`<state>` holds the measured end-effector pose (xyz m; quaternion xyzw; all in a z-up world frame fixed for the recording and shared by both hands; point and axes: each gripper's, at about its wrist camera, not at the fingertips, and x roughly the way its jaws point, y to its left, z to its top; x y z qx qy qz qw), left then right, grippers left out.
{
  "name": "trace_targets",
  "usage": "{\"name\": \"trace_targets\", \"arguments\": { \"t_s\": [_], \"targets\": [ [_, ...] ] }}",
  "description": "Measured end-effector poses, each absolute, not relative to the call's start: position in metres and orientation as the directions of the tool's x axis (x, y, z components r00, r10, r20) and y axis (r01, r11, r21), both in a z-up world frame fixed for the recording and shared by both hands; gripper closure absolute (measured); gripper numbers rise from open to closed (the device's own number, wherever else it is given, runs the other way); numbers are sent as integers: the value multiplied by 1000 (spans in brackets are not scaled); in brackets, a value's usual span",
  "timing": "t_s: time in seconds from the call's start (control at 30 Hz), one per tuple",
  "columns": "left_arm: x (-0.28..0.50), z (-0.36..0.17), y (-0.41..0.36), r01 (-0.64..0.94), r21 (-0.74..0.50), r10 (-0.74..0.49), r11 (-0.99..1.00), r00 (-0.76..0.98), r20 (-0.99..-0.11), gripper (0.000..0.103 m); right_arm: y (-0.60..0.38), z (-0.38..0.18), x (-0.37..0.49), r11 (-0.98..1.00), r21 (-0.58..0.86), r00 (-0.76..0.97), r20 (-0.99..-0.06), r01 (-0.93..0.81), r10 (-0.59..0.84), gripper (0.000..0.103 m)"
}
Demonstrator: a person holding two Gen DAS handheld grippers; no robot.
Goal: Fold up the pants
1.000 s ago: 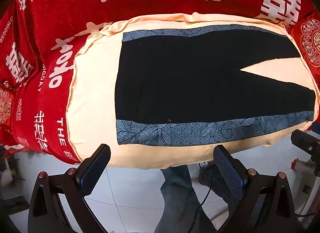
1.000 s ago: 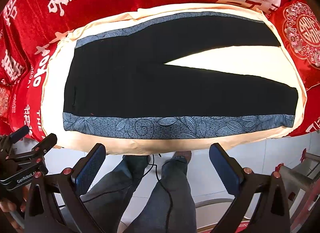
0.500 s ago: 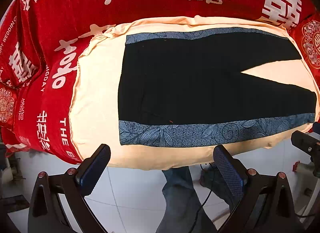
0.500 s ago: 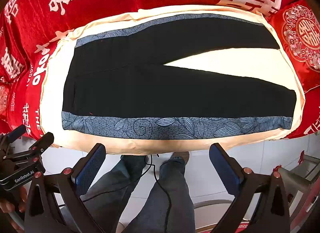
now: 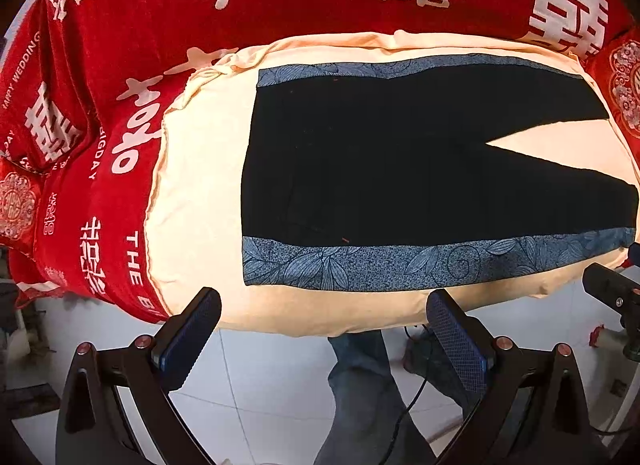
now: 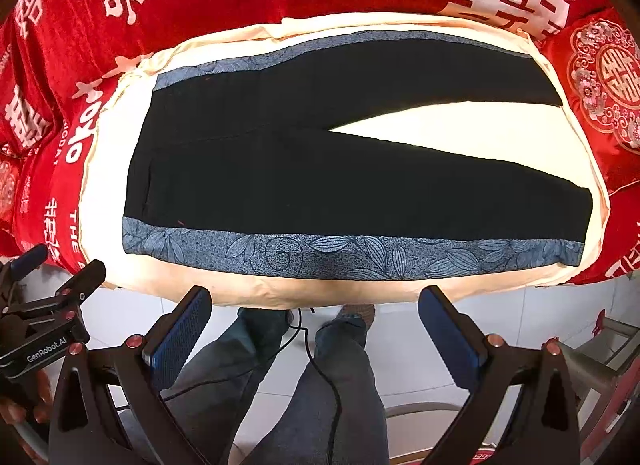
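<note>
Black pants (image 5: 400, 169) with blue leaf-patterned side stripes lie flat on a cream sheet (image 5: 196, 201), waist to the left, legs spread in a V to the right. They also show in the right wrist view (image 6: 304, 169). My left gripper (image 5: 324, 313) is open and empty, held off the near edge of the bed below the waist end. My right gripper (image 6: 316, 305) is open and empty, held off the near edge below the middle of the near leg.
A red bedspread (image 5: 120, 25) with white characters surrounds the cream sheet (image 6: 460, 125). White tiled floor (image 5: 272, 393), the person's legs (image 6: 320, 393) and a cable lie below the bed edge. The left gripper's body (image 6: 44, 329) shows at the right view's left.
Both grippers have moved slightly, so the bed and pants sit a little lower in both views. Pants have not moved. Both grippers stay open.
</note>
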<state>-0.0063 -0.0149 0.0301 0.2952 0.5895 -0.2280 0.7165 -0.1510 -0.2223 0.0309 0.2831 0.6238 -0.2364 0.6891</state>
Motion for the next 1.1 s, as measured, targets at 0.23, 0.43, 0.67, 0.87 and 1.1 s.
{"name": "trace_targets", "arguments": {
  "t_s": [0.23,0.43,0.67,0.87,1.1],
  "targets": [
    [-13,31,-20,671,169,35,722,209,-977,0,-230,32,-157,724,112,125,-992,681,36,0],
    [-21,32,-25,664,172,42,728,207,-977,0,-236,33,-164,726,119,131,-991,678,40,0],
    [-30,39,-29,642,180,46,745,219,-975,0,-248,35,-174,726,131,141,-989,675,46,0],
    [-41,39,-30,602,172,56,779,206,-977,0,-257,36,-184,738,128,136,-989,663,50,0],
    [-50,35,-33,582,163,61,797,192,-980,0,-265,34,-195,741,121,125,-991,661,50,0]
  ]
}}
